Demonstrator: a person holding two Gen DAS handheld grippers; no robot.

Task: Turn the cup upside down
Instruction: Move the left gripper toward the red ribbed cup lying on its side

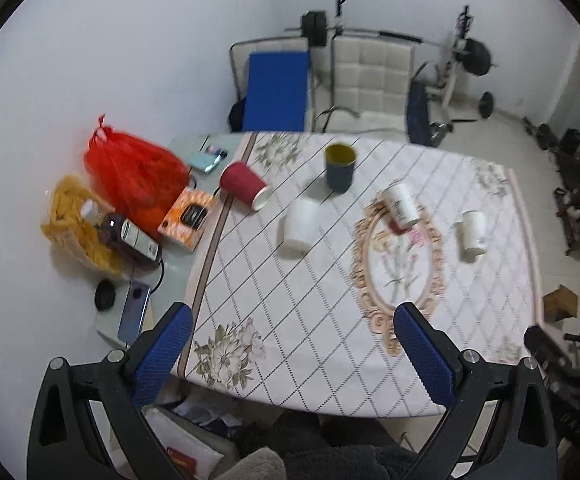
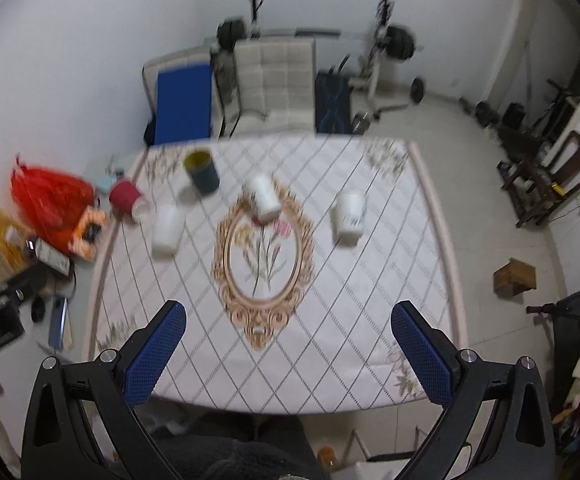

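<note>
Several cups sit on a patterned tablecloth [image 1: 310, 312]. A dark blue cup with a yellow inside [image 1: 340, 167] stands upright at the back; it also shows in the right wrist view [image 2: 203, 171]. A red cup [image 1: 245, 185] lies on its side at the left. Three white cups [image 1: 300, 225] [image 1: 400, 205] [image 1: 473, 231] lie or lean across the middle and right. My left gripper [image 1: 292, 324] is open and empty above the table's near edge. My right gripper [image 2: 288, 322] is open and empty, also above the near edge.
A red bag [image 1: 134, 168], a yellow bag [image 1: 74, 224], a brown bottle [image 1: 130, 236], an orange box [image 1: 188, 218] and phones [image 1: 132, 316] crowd the table's left strip. Chairs [image 1: 370, 80] and gym weights stand behind the table. A wooden box [image 2: 515, 276] lies on the floor at the right.
</note>
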